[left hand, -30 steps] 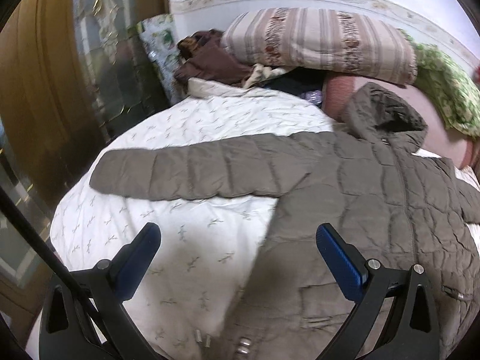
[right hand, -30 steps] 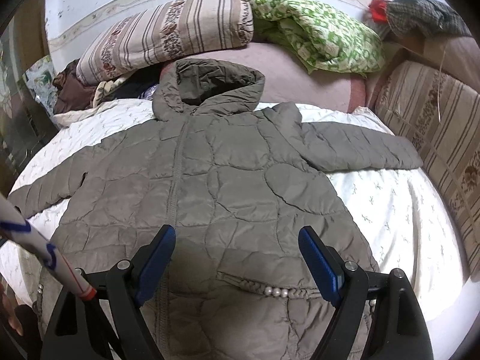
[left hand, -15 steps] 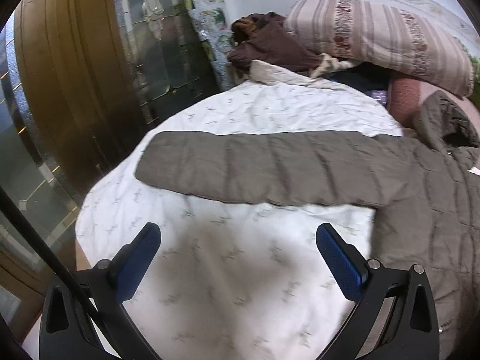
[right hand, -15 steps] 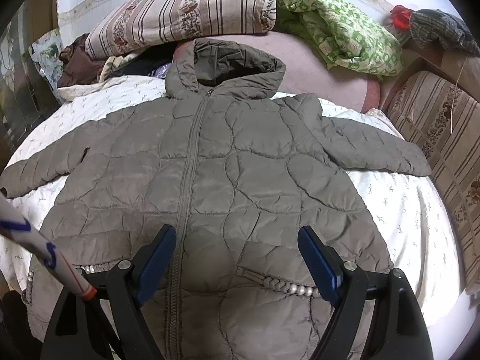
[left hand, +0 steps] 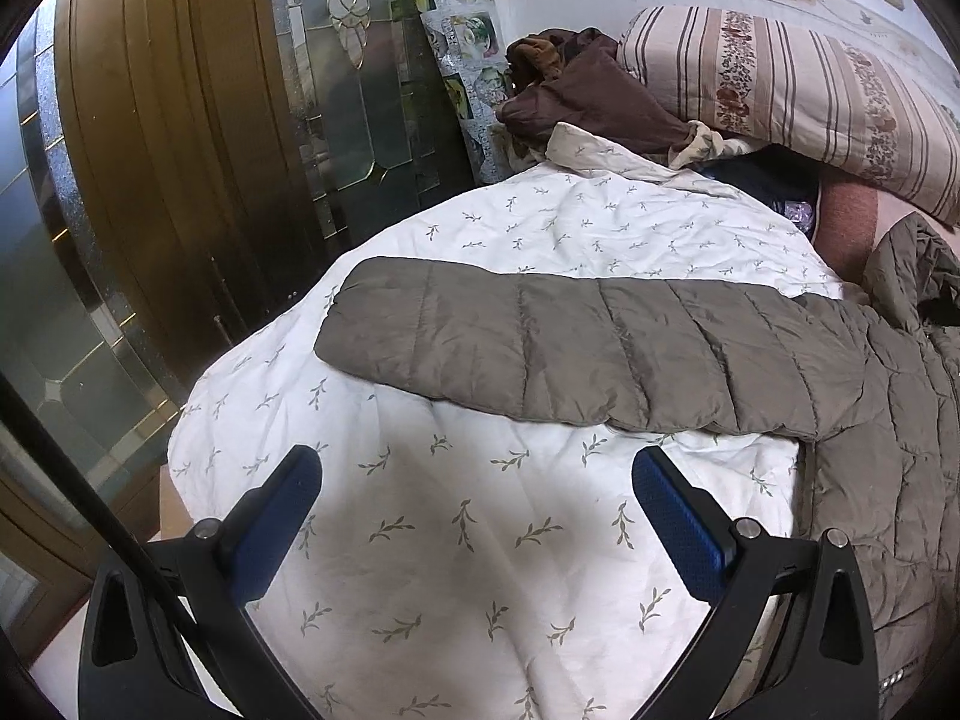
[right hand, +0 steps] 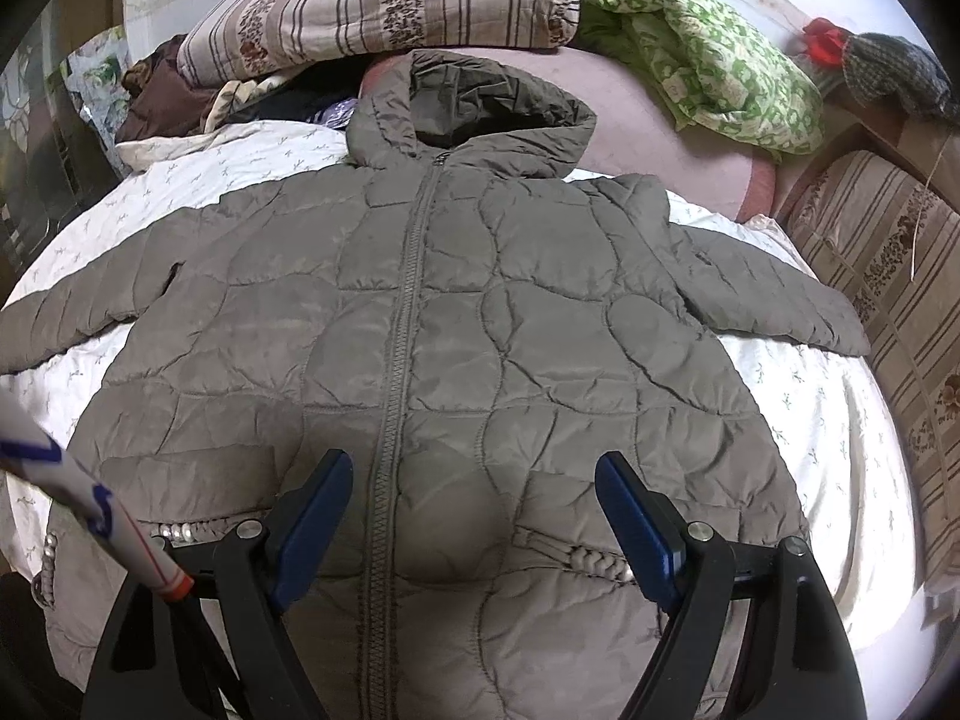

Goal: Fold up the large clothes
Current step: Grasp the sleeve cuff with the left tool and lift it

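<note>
Your left gripper (left hand: 474,480) sits at the bottom of its frame with both blue pads spread wide and nothing between them; below it lies only the white leaf-print quilt (left hand: 468,540). The jacket (right hand: 432,330) is spread flat on that quilt, front up, zipper (right hand: 399,360) closed and running down the centre of the right view. Its hood (right hand: 474,102) lies at the upper centre, against the pink cushion (right hand: 654,120). In the left view, one sleeve (left hand: 570,342) stretches across the middle of the frame, its cuff pointing left toward the wooden door (left hand: 180,150).

Your right gripper (right hand: 474,504) is also spread wide and grips nothing; its pads hover over the lower front of the jacket, either side of the zipper. The other sleeve (right hand: 774,294) reaches to the right edge. A striped pillow (right hand: 384,6) fills the top, a green cloth (right hand: 708,66) the upper right.
</note>
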`<action>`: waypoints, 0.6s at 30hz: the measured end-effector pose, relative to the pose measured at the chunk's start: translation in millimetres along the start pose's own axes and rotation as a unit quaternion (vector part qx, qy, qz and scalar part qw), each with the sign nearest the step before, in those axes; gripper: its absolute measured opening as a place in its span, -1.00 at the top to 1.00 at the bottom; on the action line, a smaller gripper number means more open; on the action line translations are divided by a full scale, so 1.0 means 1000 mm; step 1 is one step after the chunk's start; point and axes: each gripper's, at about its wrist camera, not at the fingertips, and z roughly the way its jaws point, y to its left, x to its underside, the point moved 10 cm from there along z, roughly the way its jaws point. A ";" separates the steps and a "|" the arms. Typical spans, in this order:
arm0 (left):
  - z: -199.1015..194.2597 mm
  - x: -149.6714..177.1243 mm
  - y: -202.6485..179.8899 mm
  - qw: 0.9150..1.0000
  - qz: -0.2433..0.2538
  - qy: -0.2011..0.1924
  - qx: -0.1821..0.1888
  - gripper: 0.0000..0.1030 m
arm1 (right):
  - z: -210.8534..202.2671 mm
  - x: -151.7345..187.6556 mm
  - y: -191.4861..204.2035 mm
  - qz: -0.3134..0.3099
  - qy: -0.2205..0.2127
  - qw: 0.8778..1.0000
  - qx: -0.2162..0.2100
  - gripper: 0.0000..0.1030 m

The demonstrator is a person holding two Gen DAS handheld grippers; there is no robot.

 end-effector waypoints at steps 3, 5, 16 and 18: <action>0.000 0.000 0.002 1.000 -0.004 -0.001 0.003 -1.00 | 0.002 0.000 0.005 -0.003 0.003 1.000 0.001 -0.68; 0.004 0.000 0.005 1.000 -0.008 0.001 0.004 -1.00 | 0.004 0.001 0.008 -0.004 0.005 1.000 0.002 -0.68; 0.099 -0.007 0.058 0.984 -0.135 0.082 0.088 -1.00 | 0.011 0.005 0.010 -0.002 0.014 1.000 0.004 -0.68; 0.116 -0.011 0.066 0.974 -0.172 0.088 0.118 -1.00 | 0.012 0.005 0.009 0.000 0.016 1.000 0.004 -0.68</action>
